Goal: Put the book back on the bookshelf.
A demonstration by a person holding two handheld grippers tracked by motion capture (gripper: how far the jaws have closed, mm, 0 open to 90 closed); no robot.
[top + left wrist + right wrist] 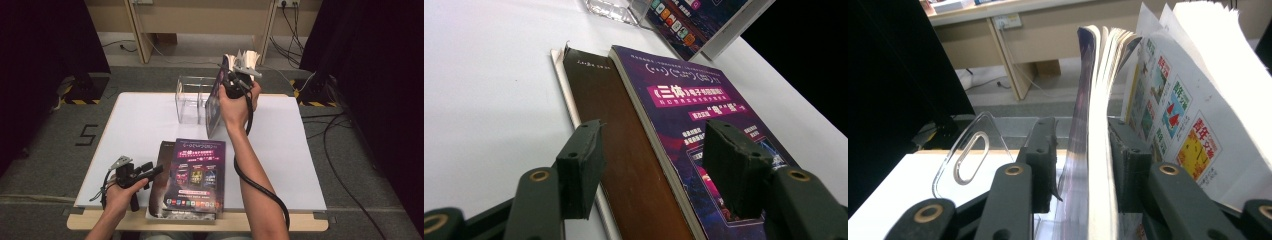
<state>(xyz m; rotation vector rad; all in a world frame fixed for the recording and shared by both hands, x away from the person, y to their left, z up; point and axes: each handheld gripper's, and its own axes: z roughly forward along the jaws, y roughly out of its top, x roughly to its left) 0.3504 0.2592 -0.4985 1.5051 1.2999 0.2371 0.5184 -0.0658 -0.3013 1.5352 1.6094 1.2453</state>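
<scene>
A purple-covered magazine (214, 107) stands on edge beside a clear acrylic holder (192, 97) at the back of the white table (140, 125). My right gripper (231, 77) straddles its upper part. In the right gripper view the jaws (1080, 125) flank the magazine (1098, 150) with a small gap at the cover side, and its pages fan apart at the top. Near the front edge my left gripper (152, 170) hangs open over a flat stack. In the left gripper view its jaws (651, 150) stand wide over a brown book (624, 150) and a purple magazine (704, 100).
The stack (197, 175) lies at the table's front edge with a white sheet under it. The holder's clear wall with a slot (968, 150) rises to the left of the right jaws. Black curtains, cables and a wooden bench surround the table.
</scene>
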